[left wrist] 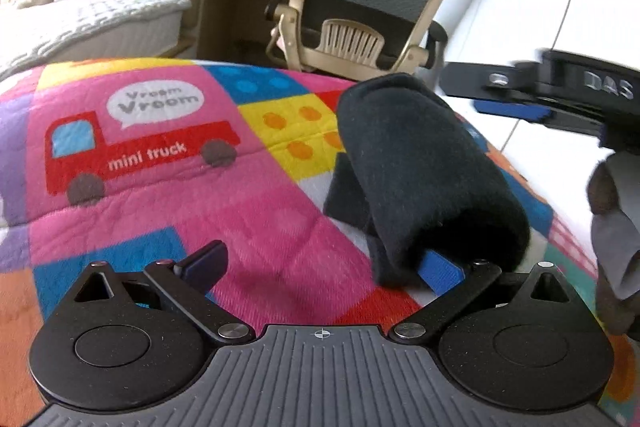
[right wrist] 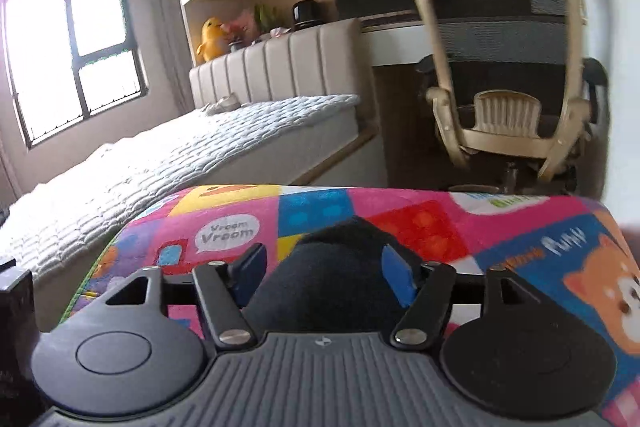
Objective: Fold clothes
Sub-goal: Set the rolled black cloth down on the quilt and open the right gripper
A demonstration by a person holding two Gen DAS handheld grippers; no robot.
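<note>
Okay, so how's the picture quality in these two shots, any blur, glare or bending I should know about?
Left wrist view: the right gripper at the right edge is smeared by motion blur, while the dark garment and mini truck print are sharp. Right wrist view: the window is blown out white, the office chair looks softly blurred, and fisheye curves the colourful blanket edge.

We see a dark navy, plain garment (left wrist: pixel 424 171) on a blanket (left wrist: pixel 224 211) patterned in pink, blue, yellow and red blocks, with a red cartoon truck (left wrist: pixel 132 155). Our grippers are black with blue finger pads (right wrist: pixel 396 277). Behind stand a beige-framed chair (right wrist: pixel 508 75) and a white quilted bed (right wrist: pixel 160 163).
</note>
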